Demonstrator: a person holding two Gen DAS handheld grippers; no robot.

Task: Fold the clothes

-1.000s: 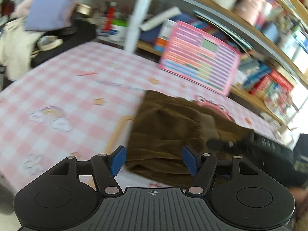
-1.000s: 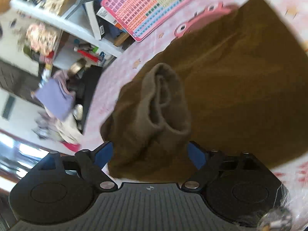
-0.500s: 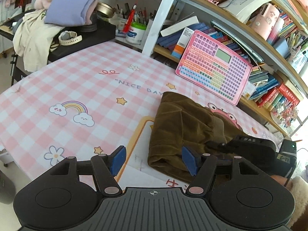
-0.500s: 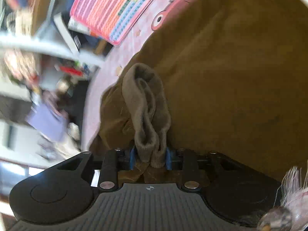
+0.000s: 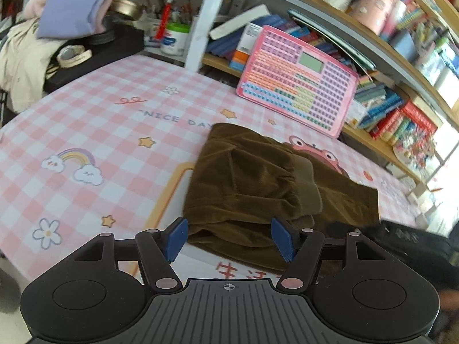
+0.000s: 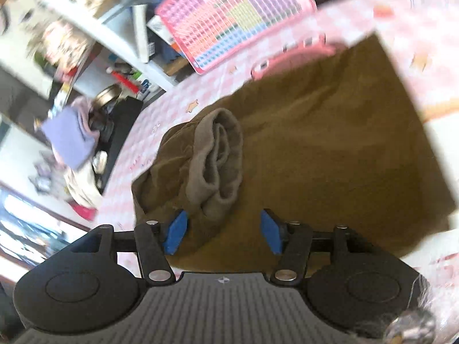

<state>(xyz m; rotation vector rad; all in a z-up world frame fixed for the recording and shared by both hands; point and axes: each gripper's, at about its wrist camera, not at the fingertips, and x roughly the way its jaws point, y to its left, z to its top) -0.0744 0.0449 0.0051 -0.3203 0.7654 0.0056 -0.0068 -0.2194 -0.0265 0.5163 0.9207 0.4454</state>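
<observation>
Brown corduroy trousers (image 5: pixel 258 183) lie folded on the pink checked tablecloth (image 5: pixel 94 132), with the ribbed waistband (image 5: pixel 308 183) turned up on top. My left gripper (image 5: pixel 229 239) hovers open just before the near edge of the trousers, nothing between its blue pads. In the right wrist view the same trousers (image 6: pixel 330 143) fill the middle, the waistband (image 6: pixel 218 157) bunched in a roll. My right gripper (image 6: pixel 222 233) hangs over them with its jaws opening; the waistband's end lies just ahead of the pads and is not pinched.
A pink keyboard toy (image 5: pixel 298 80) leans on the bookshelf (image 5: pixel 401 109) behind the table. A black stand at far left carries a lilac folded cloth (image 5: pixel 71 3), a watch and cream clothing (image 5: pixel 17 57). The right gripper's black body (image 5: pixel 416 246) shows at the lower right.
My right gripper pinched the waistband half a second ago and has since let it go and drawn back a little. The left gripper stayed open and shifted slightly.
</observation>
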